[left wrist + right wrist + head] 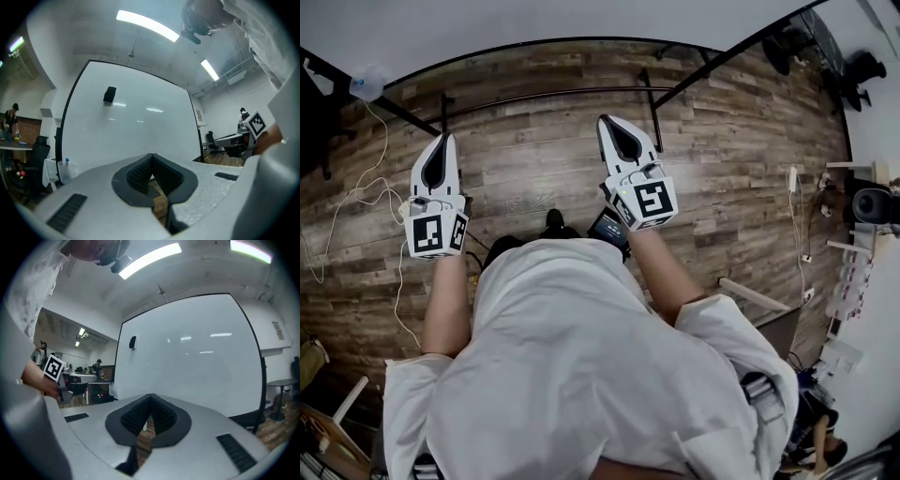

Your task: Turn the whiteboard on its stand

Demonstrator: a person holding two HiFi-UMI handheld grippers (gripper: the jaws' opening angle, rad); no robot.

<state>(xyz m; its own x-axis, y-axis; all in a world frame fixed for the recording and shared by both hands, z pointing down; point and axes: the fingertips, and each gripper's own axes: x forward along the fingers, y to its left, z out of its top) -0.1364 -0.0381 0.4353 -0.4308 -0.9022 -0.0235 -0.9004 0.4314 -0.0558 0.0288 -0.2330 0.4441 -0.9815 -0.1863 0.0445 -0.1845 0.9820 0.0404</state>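
Left gripper (442, 142) and right gripper (608, 124), jaws clenched and empty, face the whiteboard (131, 126); we should push near one frame edge, steadily, to pivot it.

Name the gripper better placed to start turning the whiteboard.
Right, probably: in the head view the right gripper reaches nearer the whiteboard than the left gripper. Both are shut, empty and short of the board.
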